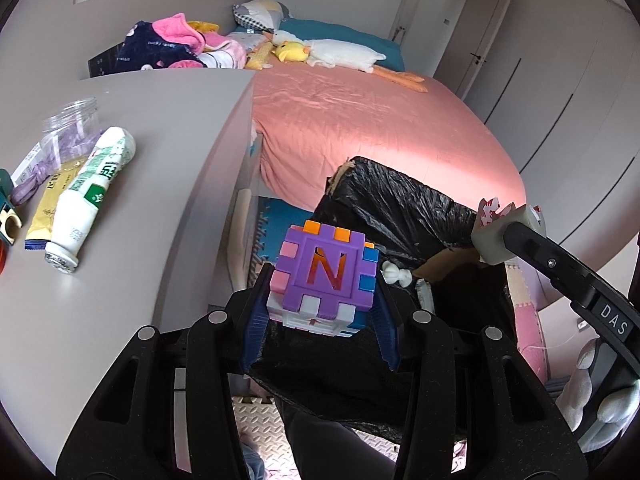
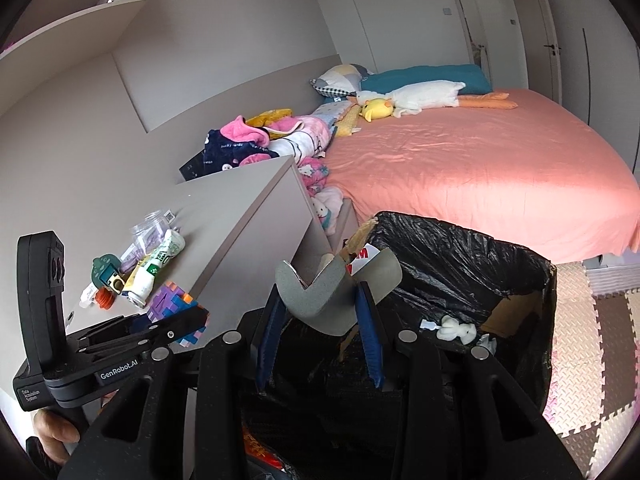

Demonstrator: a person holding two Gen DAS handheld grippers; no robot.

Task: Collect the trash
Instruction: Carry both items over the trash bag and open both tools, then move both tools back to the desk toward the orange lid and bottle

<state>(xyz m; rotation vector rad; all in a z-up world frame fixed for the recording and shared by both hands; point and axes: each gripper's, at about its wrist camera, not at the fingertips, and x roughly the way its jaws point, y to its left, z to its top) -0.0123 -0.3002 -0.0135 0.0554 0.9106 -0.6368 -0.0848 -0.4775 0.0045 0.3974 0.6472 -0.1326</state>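
My left gripper is shut on a purple puzzle cube marked "N", held above the near edge of the bin lined with a black bag. The cube also shows in the right wrist view. My right gripper is shut on a grey foam corner piece together with a red and white wrapper, over the bin. The foam piece shows in the left wrist view. White tissue lies inside the bin.
A grey cabinet top on the left holds a white bottle, a clear jar, a gold sachet and small items. A pink bed with plush toys lies behind. Foam mats cover the floor.
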